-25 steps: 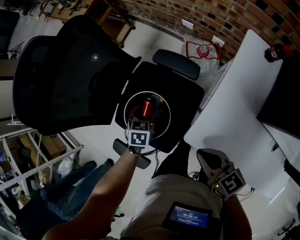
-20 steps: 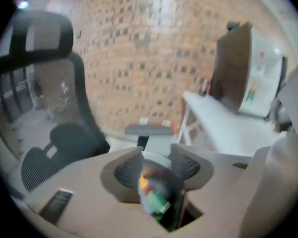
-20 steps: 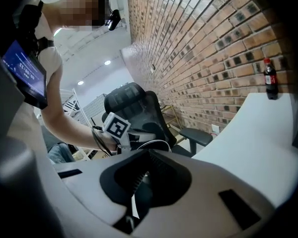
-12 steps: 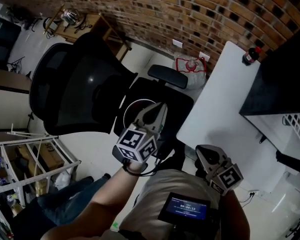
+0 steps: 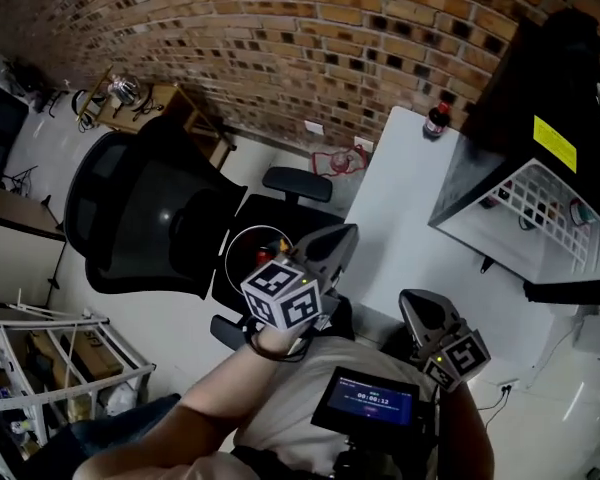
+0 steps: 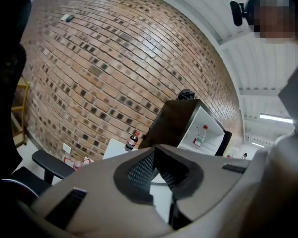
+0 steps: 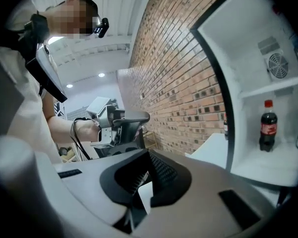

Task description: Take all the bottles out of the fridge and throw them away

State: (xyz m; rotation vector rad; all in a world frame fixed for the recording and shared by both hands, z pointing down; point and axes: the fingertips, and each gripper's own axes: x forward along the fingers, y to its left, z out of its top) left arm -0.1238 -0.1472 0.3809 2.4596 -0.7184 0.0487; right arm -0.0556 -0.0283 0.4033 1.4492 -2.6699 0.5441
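Black office chair [image 5: 140,208] left, round bin [image 5: 229,253] by its seat, cola bottle [image 5: 437,120] on far end of white surface [image 5: 400,208], second bottle [image 7: 268,125] on open fridge [image 5: 520,98] shelf right, left gripper [image 5: 345,233] jaws pressed together, empty, right gripper [image 5: 413,300] likewise.

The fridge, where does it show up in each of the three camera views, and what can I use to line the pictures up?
Head view: the fridge is at the upper right, dark outside, open, white inside.
Left gripper view: the fridge is just right of centre, small.
Right gripper view: the fridge fills the right side, with a cola bottle on its shelf.
Shared landmark: the brick wall beside it, in all three views.
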